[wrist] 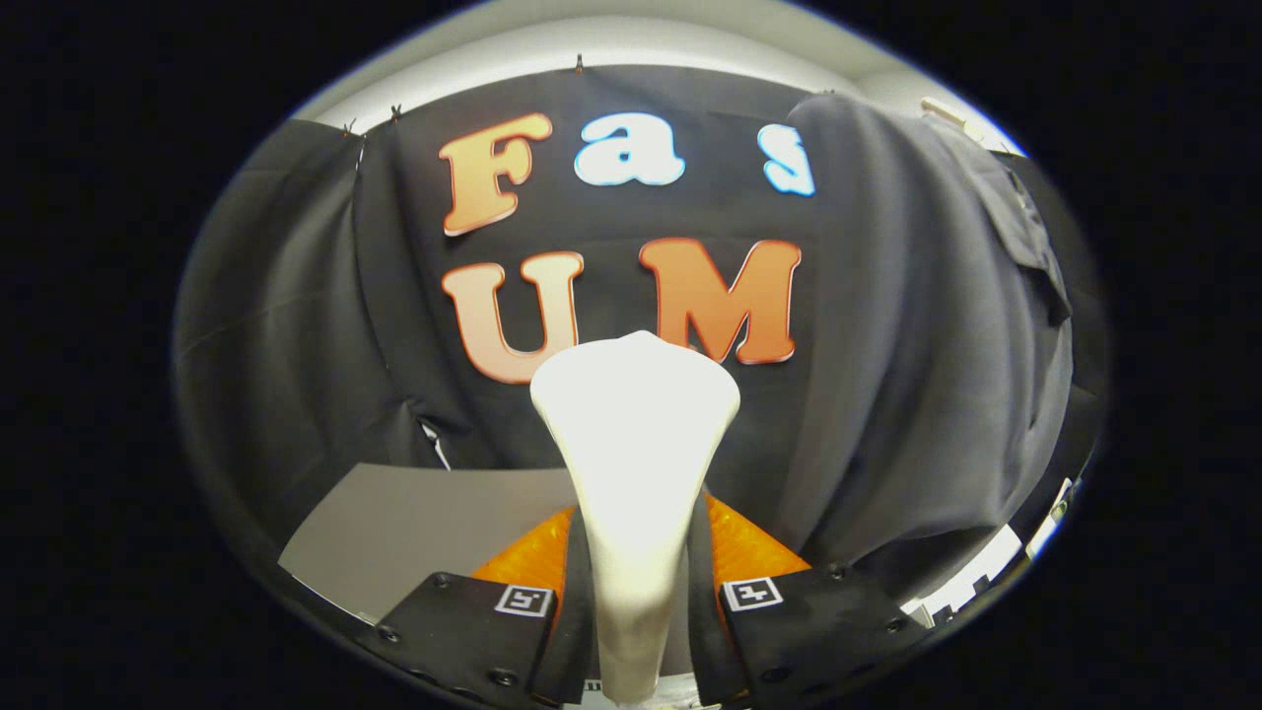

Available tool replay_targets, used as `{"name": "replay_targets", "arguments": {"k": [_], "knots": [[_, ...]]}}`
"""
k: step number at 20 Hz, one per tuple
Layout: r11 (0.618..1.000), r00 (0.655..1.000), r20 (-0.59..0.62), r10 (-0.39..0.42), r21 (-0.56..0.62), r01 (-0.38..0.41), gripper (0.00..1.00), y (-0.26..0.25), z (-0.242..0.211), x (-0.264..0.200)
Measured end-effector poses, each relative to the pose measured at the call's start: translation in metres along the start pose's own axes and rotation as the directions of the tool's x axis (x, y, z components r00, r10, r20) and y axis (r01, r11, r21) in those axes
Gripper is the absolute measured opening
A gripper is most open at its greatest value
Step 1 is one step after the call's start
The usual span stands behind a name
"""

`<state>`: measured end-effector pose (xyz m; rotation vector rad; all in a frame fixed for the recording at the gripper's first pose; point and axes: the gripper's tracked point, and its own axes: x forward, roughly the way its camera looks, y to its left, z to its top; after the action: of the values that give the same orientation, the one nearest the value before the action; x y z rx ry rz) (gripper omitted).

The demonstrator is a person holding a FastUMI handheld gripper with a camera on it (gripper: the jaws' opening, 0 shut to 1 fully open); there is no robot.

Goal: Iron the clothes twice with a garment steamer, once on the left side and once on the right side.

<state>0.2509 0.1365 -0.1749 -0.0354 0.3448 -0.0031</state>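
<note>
A white garment steamer [636, 463] stands upright between my fingers, its wide head rising ahead of them. My gripper [639, 602] is shut on the steamer's narrow handle, one finger pressing on each side. A dark grey garment [927, 325] hangs to the right of the steamer head, a little beyond it, with a chest pocket near its upper right. The steamer head is apart from the cloth and points up, level with the garment's lower half.
A grey tabletop [414, 532] lies below and to the left of my fingers. The black booth wall [296, 325] hangs behind everything. A pale strip of floor or ledge [986, 572] shows under the garment's hem.
</note>
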Motion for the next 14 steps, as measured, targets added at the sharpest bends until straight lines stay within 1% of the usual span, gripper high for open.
{"name": "replay_targets", "arguments": {"k": [3,5,9,11,14], "knots": [[1.000,0.995,0.102,0.016,-0.002,-0.016,0.49,-0.006,0.027,-0.033],[0.999,0.986,0.160,0.046,0.010,-0.048,0.48,-0.009,0.044,-0.066],[0.996,0.967,0.245,0.071,0.029,-0.081,0.48,-0.032,0.080,-0.120],[0.998,0.961,0.271,0.049,0.033,-0.060,0.48,-0.058,0.096,-0.143],[0.999,0.947,0.321,-0.017,0.033,0.007,0.48,-0.108,0.110,-0.166]]}}
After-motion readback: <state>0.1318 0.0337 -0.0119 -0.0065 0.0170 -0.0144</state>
